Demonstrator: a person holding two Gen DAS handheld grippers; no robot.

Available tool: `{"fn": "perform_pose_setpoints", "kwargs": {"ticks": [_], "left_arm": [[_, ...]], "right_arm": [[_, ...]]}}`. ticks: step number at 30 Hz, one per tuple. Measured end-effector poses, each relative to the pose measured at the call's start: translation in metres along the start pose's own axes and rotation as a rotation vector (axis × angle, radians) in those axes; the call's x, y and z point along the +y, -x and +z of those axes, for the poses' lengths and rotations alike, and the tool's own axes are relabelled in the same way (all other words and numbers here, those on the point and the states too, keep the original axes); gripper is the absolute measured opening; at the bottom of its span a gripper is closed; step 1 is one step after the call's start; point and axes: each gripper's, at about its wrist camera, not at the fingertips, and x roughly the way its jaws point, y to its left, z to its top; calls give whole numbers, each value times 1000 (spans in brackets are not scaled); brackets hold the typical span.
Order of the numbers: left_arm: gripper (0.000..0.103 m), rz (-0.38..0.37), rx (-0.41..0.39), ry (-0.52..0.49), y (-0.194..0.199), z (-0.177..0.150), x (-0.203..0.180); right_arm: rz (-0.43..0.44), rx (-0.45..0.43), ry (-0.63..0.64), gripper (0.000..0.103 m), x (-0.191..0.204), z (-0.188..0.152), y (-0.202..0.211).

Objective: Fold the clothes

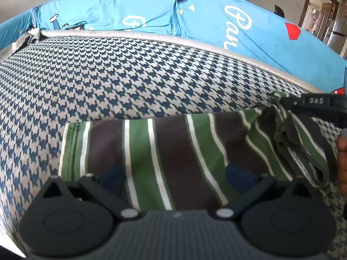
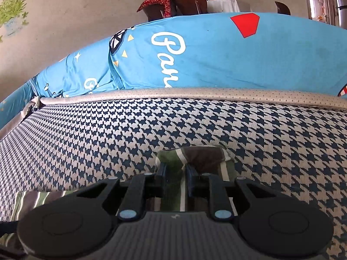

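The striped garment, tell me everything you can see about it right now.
The striped garment is soft fabric in green, dark brown and thin white stripes. Most of it lies flat on the houndstooth cover, its left edge a hemmed green band. The right gripper is shut on a bunched fold at its right end, lifted and crumpled there. The left gripper stands open over the flat part, fingers apart; whether they touch the cloth is unclear.

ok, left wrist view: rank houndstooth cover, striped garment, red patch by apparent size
1. houndstooth cover
2. striped garment, nearer the camera, so its share is inflated
3. red patch, far back, clearly smallest
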Motion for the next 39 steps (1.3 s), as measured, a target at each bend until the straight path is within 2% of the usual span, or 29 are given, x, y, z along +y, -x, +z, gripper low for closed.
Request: {"fn": "perform_pose_setpoints", "kwargs": {"ticks": [7,18,22,28,31,35,39], "left_arm": [[103,-1,-3,13,0,2,1],[103,8,-5,-5,0,2,1],[103,12,-7,-13,-1,1,1],[103,29,-14,-33,-1,0,0],[103,32,-17,-43,1,0,1],[103,47,-21,-55,3,-1,3],[103,55,-13,-59,5,-1,8]], "right_arm": [[1,-34,-27,20,-15,0,40],[-68,9,-128,25,-19,-29,86],[-79,18,-129,25,-15,-40,90],[-107,116,-12,25,4,-56,70],[-129,126,7,26,7,-60,65],[-143,105,-10,25,9,-60,71],[-161,28,8,26,20,-62,90]]}}
